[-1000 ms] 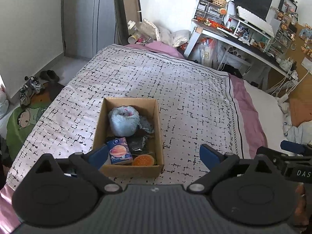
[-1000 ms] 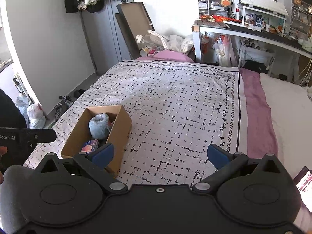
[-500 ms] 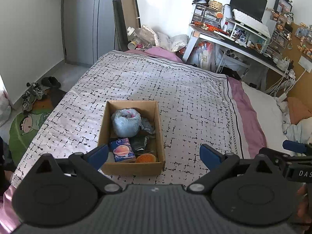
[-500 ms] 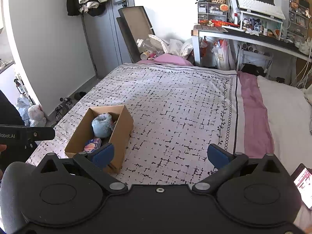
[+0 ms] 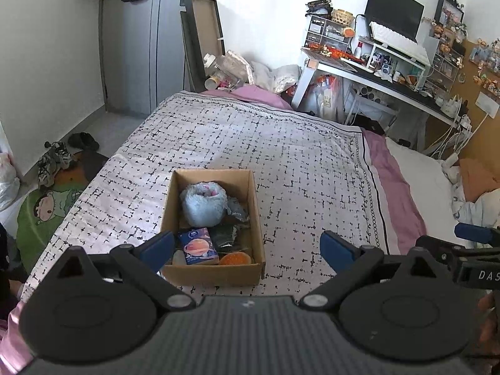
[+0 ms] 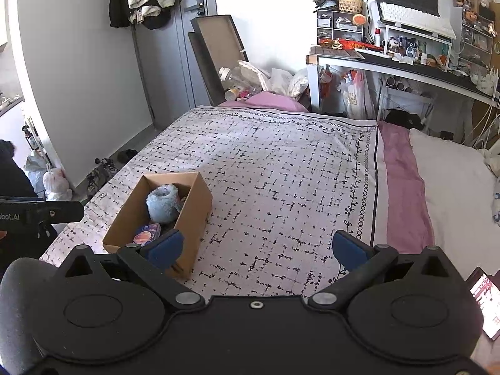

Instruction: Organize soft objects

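Cardboard box [image 5: 215, 273] runs 12-to-6, below the spread, empty left gripper [image 5: 247, 245]; right gripper [image 6: 256, 250] released, box at 9.

L hand-held gripper [image 5: 247, 247] jaws wide apart, empty. R hand-held gripper [image 6: 256, 248] same, wide apart, empty; both held level.

bed [image 5: 281, 156]: patterned quilt | cardboard box [image 5: 215, 273] directly on it, near edge
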{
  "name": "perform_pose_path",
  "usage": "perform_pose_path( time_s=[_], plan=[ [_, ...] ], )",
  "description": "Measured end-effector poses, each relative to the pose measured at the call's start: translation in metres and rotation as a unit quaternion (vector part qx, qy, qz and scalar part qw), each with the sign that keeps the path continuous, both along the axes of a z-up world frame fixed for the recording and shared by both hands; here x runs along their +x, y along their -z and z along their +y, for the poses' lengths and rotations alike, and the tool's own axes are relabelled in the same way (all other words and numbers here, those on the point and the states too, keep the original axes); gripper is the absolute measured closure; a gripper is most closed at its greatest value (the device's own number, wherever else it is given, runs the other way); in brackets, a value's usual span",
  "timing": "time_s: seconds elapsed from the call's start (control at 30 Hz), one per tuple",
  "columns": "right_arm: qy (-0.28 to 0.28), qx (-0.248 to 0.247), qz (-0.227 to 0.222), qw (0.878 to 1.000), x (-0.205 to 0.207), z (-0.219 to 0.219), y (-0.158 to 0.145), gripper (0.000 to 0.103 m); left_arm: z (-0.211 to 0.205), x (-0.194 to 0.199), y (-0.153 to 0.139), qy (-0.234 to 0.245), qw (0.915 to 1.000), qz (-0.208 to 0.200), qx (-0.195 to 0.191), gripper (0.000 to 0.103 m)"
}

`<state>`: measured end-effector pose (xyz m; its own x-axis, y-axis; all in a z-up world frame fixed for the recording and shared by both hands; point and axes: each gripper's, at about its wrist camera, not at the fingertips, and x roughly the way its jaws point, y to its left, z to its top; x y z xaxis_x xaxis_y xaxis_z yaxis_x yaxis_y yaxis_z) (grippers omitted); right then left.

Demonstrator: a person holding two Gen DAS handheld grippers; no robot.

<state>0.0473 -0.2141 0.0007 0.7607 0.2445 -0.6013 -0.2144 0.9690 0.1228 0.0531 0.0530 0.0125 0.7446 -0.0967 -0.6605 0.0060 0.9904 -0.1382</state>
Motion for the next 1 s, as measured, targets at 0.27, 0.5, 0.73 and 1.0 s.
perform_pose_path(
  time_s=[0.27, 0.5, 0.73, 1.0],
  plan=[
    [-0.003, -0.003, -0.005, 1.0, -0.002, 0.0004, -0.0011, 0.0, -0.0017, -0.0021, -0.0015, 0.002, 1.0, -0.006, 0.002, 0.004],
    [-0.002, -0.001, -0.003, 1.0, -0.0022, 0.0007, -0.0009, 0.0, -0.0022, -0.0021, -0.0017, 0.003, 1.0, -0.006, 0.003, 0.004],
    [-0.003, 0.0, -0.004, 1.0, -0.0023, 0.0016, -0.0006, 0.0, -0.001, -0.0018, -0.0018, 0.002, 1.0, -0.006, 0.005, 0.004],
    [-0.006, 0.007, 0.003, 1.0, -0.0013, 0.0031, -0.0008, 0.0, -0.0006, -0.0021, -0.0014, 0.004, 1.0, -0.007, 0.005, 0.004]
  ],
)
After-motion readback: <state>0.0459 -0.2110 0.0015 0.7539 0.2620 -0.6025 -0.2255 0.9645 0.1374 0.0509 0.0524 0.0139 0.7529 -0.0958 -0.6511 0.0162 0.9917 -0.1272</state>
